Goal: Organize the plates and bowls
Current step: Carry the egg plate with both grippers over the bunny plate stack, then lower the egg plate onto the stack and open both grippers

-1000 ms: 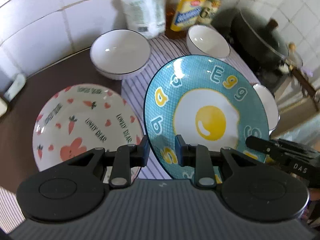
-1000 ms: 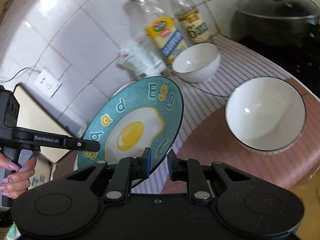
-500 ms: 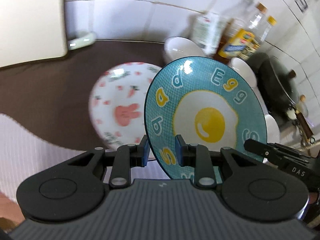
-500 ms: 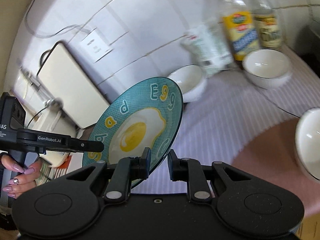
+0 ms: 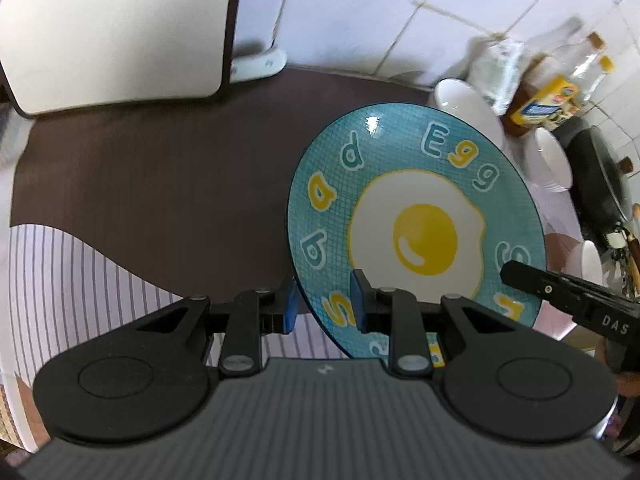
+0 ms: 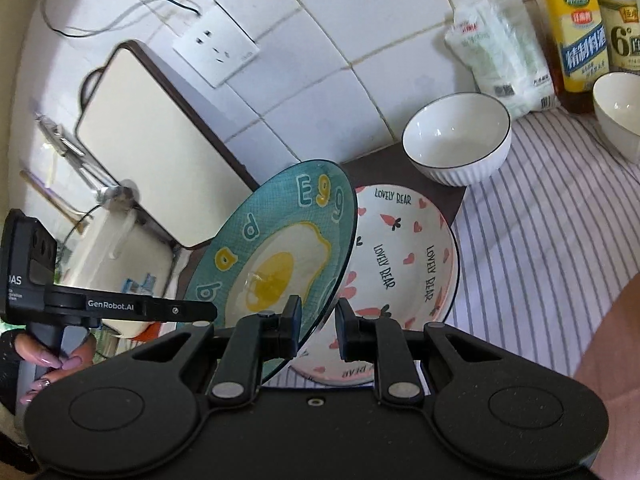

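A teal plate with a fried-egg picture (image 5: 416, 224) is held tilted in the air. My left gripper (image 5: 322, 306) has its jaws on either side of the plate's near rim, shut on it. My right gripper (image 6: 318, 328) is shut on the opposite rim of the same plate (image 6: 272, 256). A white plate with pink hearts and carrots (image 6: 404, 264) lies on the counter just behind and under the teal plate. A white bowl with a dark rim (image 6: 458, 138) stands behind it. Another white bowl (image 6: 618, 108) stands at the right.
A cream cutting board (image 6: 148, 140) leans on the tiled wall at the left. Bottles (image 6: 576, 36) and a white bag (image 6: 500, 56) stand at the wall. A dark pot (image 5: 600, 184) is at the far right. A brown mat (image 5: 160, 176) and striped cloth (image 6: 540, 232) cover the counter.
Both grippers have carried the teal plate to the left, over the pink-patterned plate. The left view now faces the brown mat and cutting board.
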### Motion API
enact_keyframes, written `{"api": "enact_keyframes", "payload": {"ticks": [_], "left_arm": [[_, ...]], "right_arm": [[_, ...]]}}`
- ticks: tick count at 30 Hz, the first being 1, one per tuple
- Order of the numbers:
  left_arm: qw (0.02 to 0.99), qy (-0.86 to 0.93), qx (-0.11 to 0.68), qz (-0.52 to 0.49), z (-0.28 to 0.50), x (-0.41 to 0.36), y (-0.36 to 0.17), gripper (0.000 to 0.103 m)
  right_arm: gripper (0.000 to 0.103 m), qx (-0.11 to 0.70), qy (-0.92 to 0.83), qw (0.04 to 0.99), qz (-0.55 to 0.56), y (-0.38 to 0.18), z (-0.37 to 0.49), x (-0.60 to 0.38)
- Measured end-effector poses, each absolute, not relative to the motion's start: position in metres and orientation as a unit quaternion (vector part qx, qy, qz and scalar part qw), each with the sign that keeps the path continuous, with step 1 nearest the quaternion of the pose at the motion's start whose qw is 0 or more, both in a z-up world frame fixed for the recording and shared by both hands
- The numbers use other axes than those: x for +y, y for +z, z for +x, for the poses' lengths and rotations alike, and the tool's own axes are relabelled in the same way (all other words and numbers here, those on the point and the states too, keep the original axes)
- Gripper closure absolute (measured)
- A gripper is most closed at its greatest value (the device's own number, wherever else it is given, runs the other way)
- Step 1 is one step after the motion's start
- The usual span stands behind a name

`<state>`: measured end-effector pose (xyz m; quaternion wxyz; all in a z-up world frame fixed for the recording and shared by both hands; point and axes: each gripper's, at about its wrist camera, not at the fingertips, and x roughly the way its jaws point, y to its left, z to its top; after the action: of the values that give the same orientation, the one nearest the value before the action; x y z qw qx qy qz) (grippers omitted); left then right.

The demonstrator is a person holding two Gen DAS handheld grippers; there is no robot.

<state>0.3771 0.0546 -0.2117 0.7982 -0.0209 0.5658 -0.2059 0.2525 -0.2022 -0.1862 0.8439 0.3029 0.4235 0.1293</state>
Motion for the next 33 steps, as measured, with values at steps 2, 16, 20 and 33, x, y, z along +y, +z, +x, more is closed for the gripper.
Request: {"api": "enact_keyframes", "payload": {"ticks": [2, 16, 20, 33], "left_arm": [[0.79, -0.211, 0.576, -0.006, 0.387, 0.051, -0.221, 0.078], [0.769, -0.221, 0.599, 0.026, 0.407, 0.045, -0.239, 0.078], [0.771, -0.222, 0.594, 0.048, 0.404, 0.046, -0.238, 0.079], [0.771, -0.203, 0.6, 0.061, 0.392, 0.041, -0.237, 0.081]], "right_arm": [[0.081, 0.432, 0.121, 0.843, 0.295, -0.189, 0.259, -0.196], [0.081, 0.472, 0.066, 0.828, 0.296, -0.209, 0.272, -0.197], [0.081, 0.484, 0.055, 0.829, 0.275, -0.214, 0.271, -0.19], [0.079, 0.507, 0.006, 0.833, 0.221, -0.213, 0.276, -0.18]]}}
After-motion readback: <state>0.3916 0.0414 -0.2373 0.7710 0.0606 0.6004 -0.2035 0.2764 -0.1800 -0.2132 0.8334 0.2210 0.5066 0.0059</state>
